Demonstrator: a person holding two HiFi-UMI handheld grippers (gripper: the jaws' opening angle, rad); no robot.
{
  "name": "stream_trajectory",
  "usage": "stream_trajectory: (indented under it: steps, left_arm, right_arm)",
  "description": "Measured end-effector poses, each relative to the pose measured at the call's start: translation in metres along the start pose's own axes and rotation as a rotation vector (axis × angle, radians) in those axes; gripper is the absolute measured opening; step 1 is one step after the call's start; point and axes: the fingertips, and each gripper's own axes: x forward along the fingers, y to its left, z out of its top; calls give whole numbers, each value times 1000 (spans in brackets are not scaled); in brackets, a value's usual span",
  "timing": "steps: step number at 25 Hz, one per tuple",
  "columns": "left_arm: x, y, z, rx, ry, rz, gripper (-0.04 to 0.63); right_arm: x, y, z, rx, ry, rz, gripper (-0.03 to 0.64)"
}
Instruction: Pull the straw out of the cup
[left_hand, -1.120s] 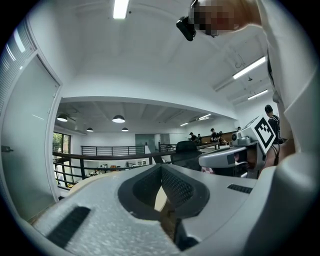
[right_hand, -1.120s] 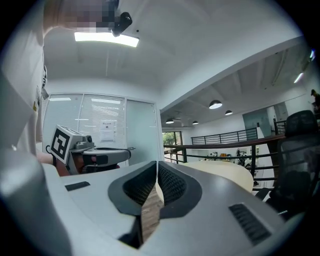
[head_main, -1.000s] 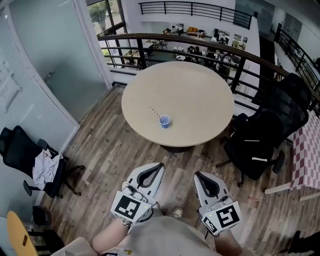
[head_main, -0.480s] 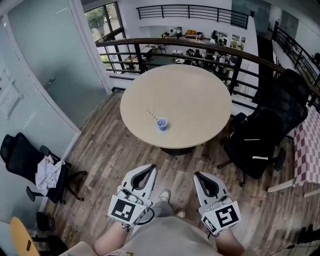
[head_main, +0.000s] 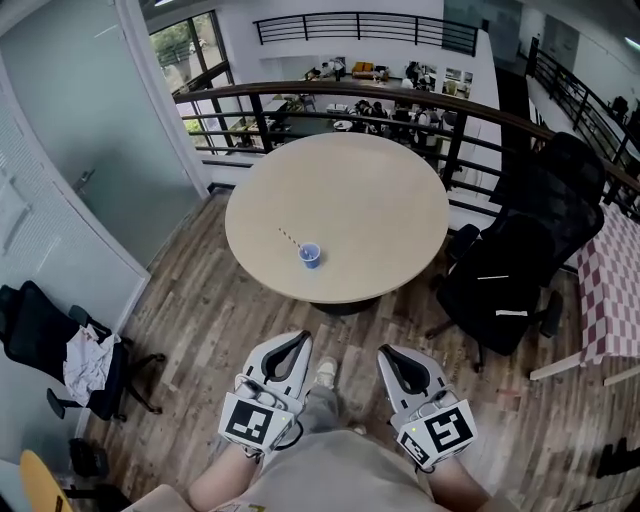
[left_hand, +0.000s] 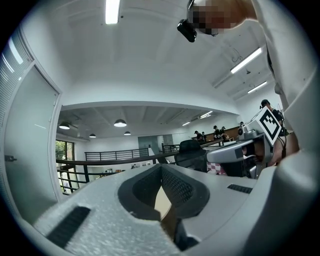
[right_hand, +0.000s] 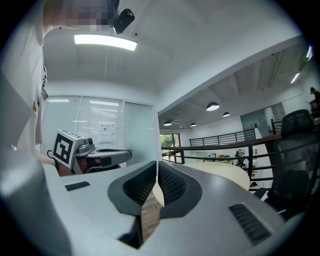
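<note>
**Tool state.** The left gripper (head_main: 298, 340) has its jaws pressed together with nothing between the pads. The right gripper (head_main: 388, 355) is likewise closed and empty, its ribbed pads meeting at the tips. Both are held level and side by side, close to the person's body and over the wooden floor (head_main: 200, 320). They point toward the round table (head_main: 370, 190).

**Task object.** The blue cup (head_main: 310, 256) stands upright on the near part of the table. It is ahead of the left gripper's tips and well apart from them. From the right gripper it sits ahead and off to the left. The straw (head_main: 288, 236) is in the cup and leans out over the rim, away from both grippers and toward the left. A black office chair (head_main: 510, 270) stands ahead and to the right of the right gripper, clear of the line to the cup.

**Progress.** In my judgement the task has not begun. The straw is seated in the cup, neither gripper is near it, and no contact has been made.

**Remaining.**
- Approach the table.
- Open one gripper.
- Close it on the exposed length of the straw.
- Draw the straw out along its lean.

The cup looks light and may tip or slide if it is not steadied by the other gripper.
</note>
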Motion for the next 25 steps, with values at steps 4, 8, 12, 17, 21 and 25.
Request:
stream_trajectory:
  steps: [4,8,12,17,21,25]
  left_arm:
    - [18,8,-12,-16,10,-16,14]
    - [36,26,-20,-37,18,-10,14]
    - [53,50,-25,-44,27,-4,14]
    - [77,96,-42,-57,77,37,14]
    - [103,135,-47,-69,66,40,14]
    - [127,176,-56,-63,66,46,14]
  right_arm:
    - [15,-7,-4,-7,14,0,26]
    - [37,-18,-11,-2,27,-1,26]
    - [67,-28,-13,-11,42,14,26]
    - [114,-47,-14,-10,50,28,26]
    - [158,-60,-16,-11,74,38,26]
    - [204,-73,-13,-19,84,38,26]
